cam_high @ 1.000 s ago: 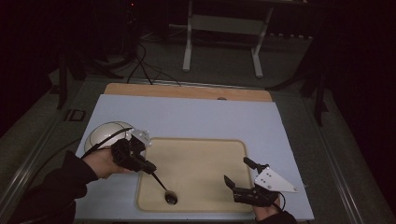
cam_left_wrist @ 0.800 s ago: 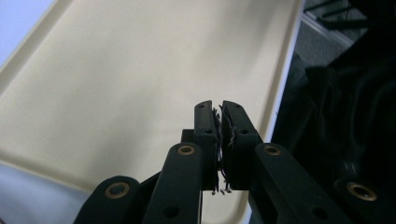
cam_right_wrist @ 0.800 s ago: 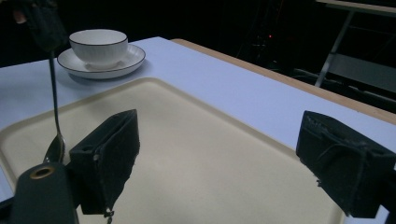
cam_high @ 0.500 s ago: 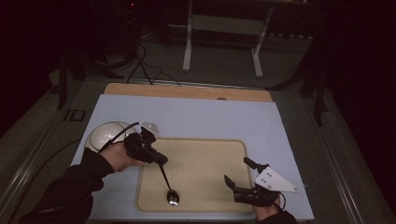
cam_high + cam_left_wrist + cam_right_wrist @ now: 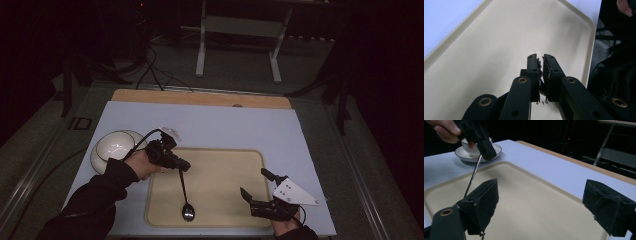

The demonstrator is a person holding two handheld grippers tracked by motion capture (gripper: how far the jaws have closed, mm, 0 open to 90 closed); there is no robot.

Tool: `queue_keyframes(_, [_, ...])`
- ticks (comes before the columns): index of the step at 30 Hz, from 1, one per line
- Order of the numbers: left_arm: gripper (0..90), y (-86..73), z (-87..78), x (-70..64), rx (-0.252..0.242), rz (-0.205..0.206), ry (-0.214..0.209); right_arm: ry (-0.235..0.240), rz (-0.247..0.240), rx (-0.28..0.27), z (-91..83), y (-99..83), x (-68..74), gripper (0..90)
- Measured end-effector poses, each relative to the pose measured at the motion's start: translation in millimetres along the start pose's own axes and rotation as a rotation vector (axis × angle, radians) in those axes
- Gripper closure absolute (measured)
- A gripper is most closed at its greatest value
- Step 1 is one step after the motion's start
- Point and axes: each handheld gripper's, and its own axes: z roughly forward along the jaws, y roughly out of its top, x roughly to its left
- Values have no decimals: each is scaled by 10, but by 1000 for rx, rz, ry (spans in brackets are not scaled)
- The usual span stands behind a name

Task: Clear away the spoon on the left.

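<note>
Jaws of our right gripper (image 5: 254,191) stood spread wide and empty at the near right corner of the tray (image 5: 240,165), hovering just over its beige floor, and we judged it was parked there to leave the middle free for the other hand. In the right gripper view those two black jaws framed the tray (image 5: 529,202) with nothing between them.

Toward the centre, the spoon (image 5: 184,195) hung with its bowl low near the tray's front edge and its thin handle rising up and back to our left gripper (image 5: 181,165), which was pinched on the handle's top end. Held so high on the handle, the spoon dangled steeply, bowl down, which suited either lowering it flat onto the tray or lifting it away; we could not tell whether the bowl touched the surface. In the left gripper view the jaws were pressed nearly together over the tray (image 5: 486,50), the handle itself too thin to make out between them.

Farther back on the left, a white cup on a saucer (image 5: 477,151) sat on the blue mat (image 5: 225,127) just beside the tray's corner, behind our left hand (image 5: 141,164), close enough that we took it as the spoon's likely partner
</note>
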Motion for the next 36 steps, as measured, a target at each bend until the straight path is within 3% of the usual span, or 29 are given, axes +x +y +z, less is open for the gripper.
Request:
queue_keyframes(6, [837,17,170,97,-17,-37,1,0,0,0,2,-1,-3,136])
queue_keyframes(17, [818,-17,414,239,-55,-112,42,4,5,1,4,-4,-11,136])
queue_keyframes(26, [784,-40,582,302,-64,-137,101,9,7,6,18,-11,-15,136])
queue_keyframes(36, [765,-51,736,403,-71,-194,175,14,13,10,23,-16,-19,136])
